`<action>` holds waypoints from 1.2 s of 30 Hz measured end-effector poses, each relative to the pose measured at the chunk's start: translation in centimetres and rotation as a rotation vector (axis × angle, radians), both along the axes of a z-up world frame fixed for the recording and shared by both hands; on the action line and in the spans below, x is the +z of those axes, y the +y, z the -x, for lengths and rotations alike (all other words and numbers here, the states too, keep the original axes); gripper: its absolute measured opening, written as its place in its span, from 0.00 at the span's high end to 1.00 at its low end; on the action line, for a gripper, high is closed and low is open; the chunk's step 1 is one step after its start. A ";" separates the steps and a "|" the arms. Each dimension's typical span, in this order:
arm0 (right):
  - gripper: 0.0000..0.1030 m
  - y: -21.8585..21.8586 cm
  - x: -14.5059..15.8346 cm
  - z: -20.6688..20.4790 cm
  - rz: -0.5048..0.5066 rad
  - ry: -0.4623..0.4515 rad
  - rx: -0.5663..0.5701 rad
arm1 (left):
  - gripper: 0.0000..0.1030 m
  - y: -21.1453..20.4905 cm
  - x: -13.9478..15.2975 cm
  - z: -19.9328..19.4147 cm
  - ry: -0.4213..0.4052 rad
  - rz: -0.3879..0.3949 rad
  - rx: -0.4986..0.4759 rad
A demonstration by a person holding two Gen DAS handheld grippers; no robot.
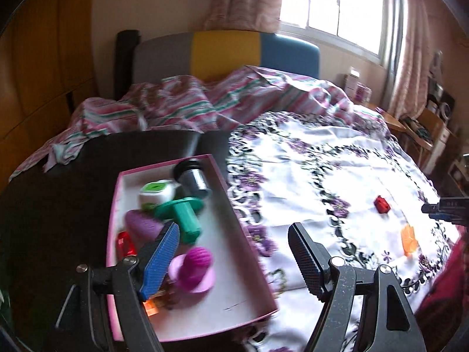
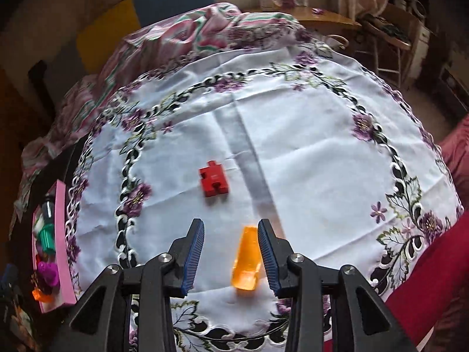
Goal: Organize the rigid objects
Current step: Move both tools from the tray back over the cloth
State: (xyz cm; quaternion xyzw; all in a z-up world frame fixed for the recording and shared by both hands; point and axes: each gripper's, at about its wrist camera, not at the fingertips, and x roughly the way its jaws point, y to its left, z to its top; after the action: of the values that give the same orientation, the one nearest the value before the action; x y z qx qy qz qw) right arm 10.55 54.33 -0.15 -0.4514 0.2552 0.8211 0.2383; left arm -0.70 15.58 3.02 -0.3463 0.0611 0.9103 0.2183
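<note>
Right tongs [image 2: 231,252] were held open around the translucent orange plastic block [image 2: 246,259], which was seen nearer the right finger. An off-centre closure was judged likely to skid it across the embroidered white cloth [image 2: 307,152]. Further off lay the red jigsaw-shaped block [image 2: 213,179]. Left tongs [image 1: 234,252] were open, empty, over the pink-rimmed cardboard tray [image 1: 234,287].

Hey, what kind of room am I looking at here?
Most likely a bedroom: a bed with a grey, yellow and blue padded headboard, rumpled pink striped bedding, and a curtained window behind.
</note>
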 end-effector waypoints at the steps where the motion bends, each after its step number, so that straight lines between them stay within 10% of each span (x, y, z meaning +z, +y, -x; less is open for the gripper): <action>1: 0.63 0.8 -0.2 -0.6 0.012 0.012 -0.031 | 0.25 0.7 -0.1 0.0 -0.003 0.004 -0.014; 10: 0.63 4.3 -0.7 -4.3 0.203 0.251 -0.183 | 0.25 7.6 -1.6 -0.4 -0.040 0.050 -0.136; 36: 0.63 4.4 -0.5 -4.7 0.219 0.319 -0.163 | 0.25 21.6 -4.7 -0.9 -0.129 0.125 -0.379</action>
State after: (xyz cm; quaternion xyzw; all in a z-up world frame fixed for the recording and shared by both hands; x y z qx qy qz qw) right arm 15.27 58.69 -0.65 -0.3168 0.4129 0.8276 0.2102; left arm 0.17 37.22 -1.73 -0.3992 0.1675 0.8233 0.3670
